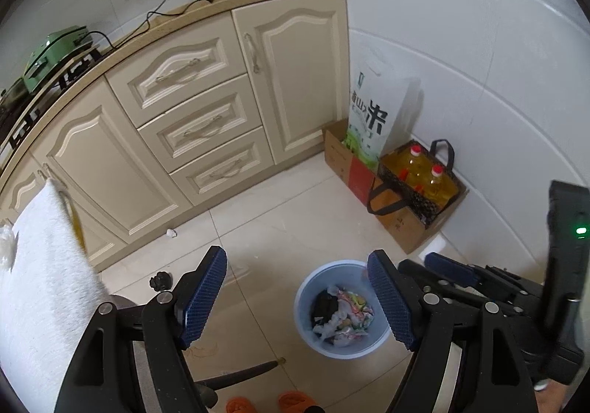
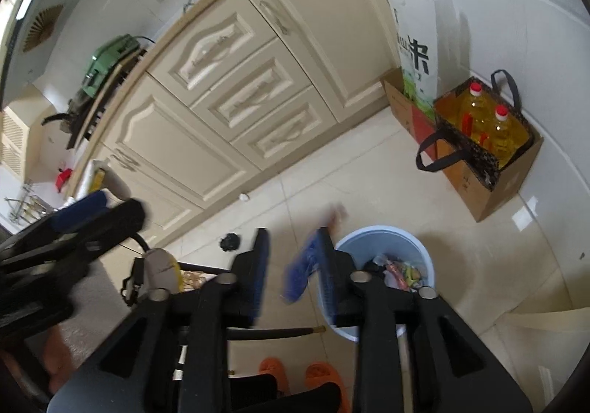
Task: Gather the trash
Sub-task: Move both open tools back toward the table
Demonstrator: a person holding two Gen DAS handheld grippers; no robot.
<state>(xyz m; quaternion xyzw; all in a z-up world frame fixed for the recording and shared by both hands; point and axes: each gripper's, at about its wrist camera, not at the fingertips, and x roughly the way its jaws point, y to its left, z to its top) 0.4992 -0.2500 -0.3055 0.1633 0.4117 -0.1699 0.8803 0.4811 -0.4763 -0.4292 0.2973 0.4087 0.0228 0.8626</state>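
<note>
A light blue bin stands on the tiled floor, holding crumpled wrappers and tissue. My left gripper hangs above and just left of it, jaws wide open and empty. My right gripper is over the bin rim's left side, jaws apart; a blurred blue streak lies along its right finger and I cannot tell if it is a wrapper. A small pink blur shows past the fingertips. A white paper ball lies by the cabinet base, and a black lump lies nearer.
Cream cabinets run along the back. A rice bag and cardboard boxes with oil bottles fill the corner. A white towel hangs at left. A black rod and orange slippers lie at the near edge.
</note>
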